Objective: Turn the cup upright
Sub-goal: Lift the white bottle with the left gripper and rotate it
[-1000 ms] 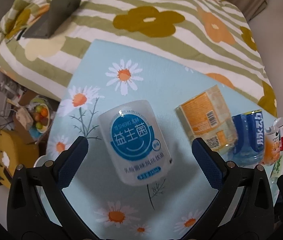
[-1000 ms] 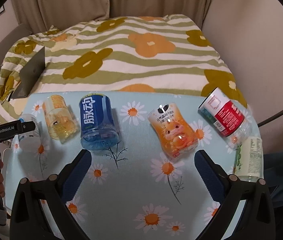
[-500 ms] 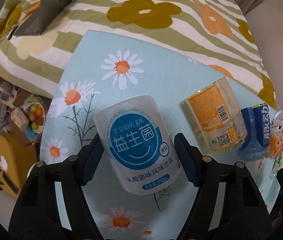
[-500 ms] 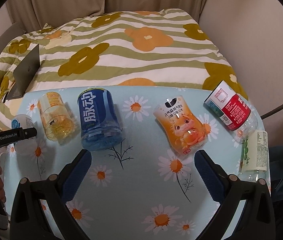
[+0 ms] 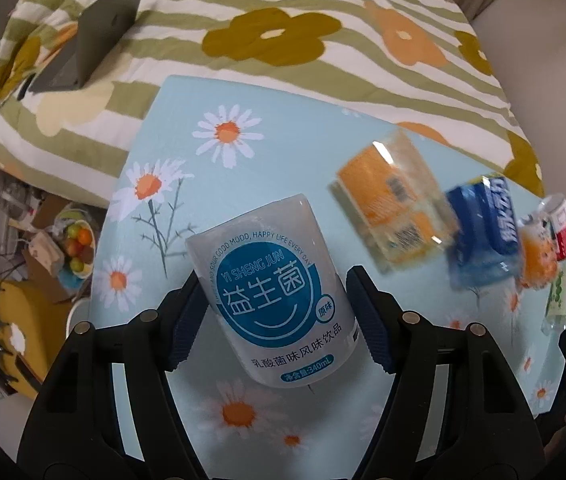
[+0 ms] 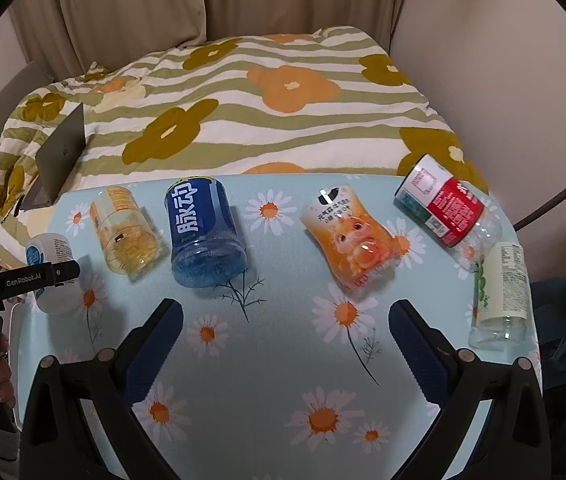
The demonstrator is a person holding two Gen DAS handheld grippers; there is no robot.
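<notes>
White probiotic cup (image 5: pixel 273 292) gripped at the table's (image 6: pixel 267 360) left edge.
Left gripper (image 5: pixel 275 316) clamps it; right gripper (image 6: pixel 285 344) gapes empty (six containers, all apparently drained, lie toppled).

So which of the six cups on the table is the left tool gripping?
The white cup with the round blue label, at the row's left end, sits between the left tool pads. The other five lie untouched.
</notes>
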